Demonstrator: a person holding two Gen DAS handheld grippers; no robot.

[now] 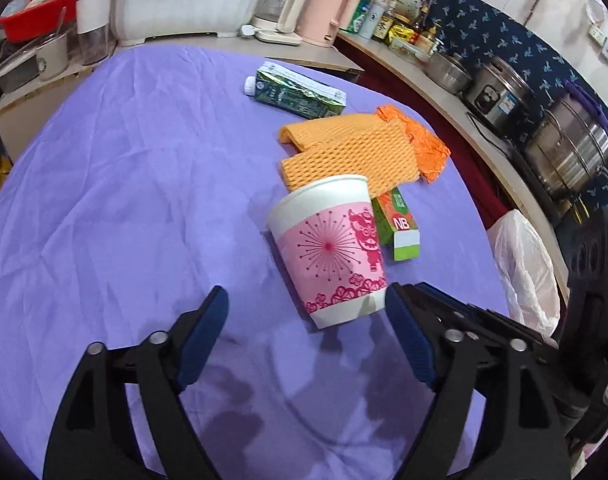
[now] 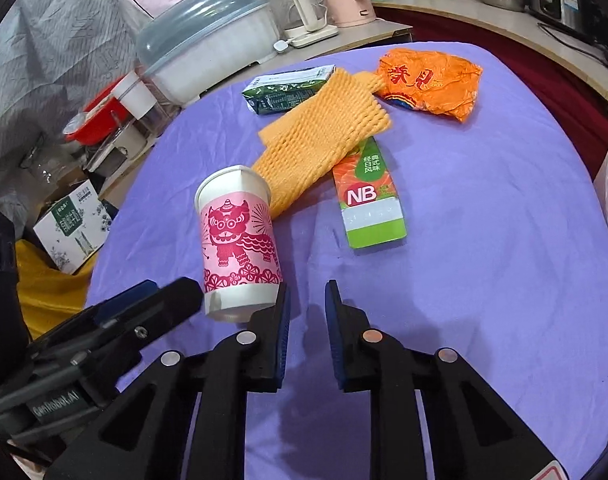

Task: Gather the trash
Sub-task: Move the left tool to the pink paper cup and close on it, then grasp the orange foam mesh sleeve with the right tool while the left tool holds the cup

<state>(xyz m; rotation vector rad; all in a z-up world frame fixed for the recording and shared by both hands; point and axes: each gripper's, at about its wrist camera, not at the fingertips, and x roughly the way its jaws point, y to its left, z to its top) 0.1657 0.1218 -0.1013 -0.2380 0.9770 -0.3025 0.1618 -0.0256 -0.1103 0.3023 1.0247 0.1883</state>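
A white paper cup with a pink lion-dance sleeve [image 1: 332,248] [image 2: 238,240] stands on the purple cloth. Behind it lie an orange foam net [image 1: 352,152] [image 2: 324,136], a green and orange NB box [image 1: 400,228] [image 2: 368,200], a crumpled orange wrapper [image 1: 424,144] [image 2: 428,84] and a dark green carton [image 1: 296,92] [image 2: 284,90]. My left gripper [image 1: 306,308] is open wide just short of the cup's base, its right finger beside the cup. It also shows in the right wrist view [image 2: 164,300]. My right gripper [image 2: 306,304] is open a little and empty, just right of the cup.
A white plastic bag [image 1: 524,272] hangs off the table's right edge. Behind the table stand a covered dish rack [image 2: 208,48], kettles [image 2: 304,8], bottles and steel pots [image 1: 572,148] on a counter. Boxes [image 2: 72,228] sit on the floor at left.
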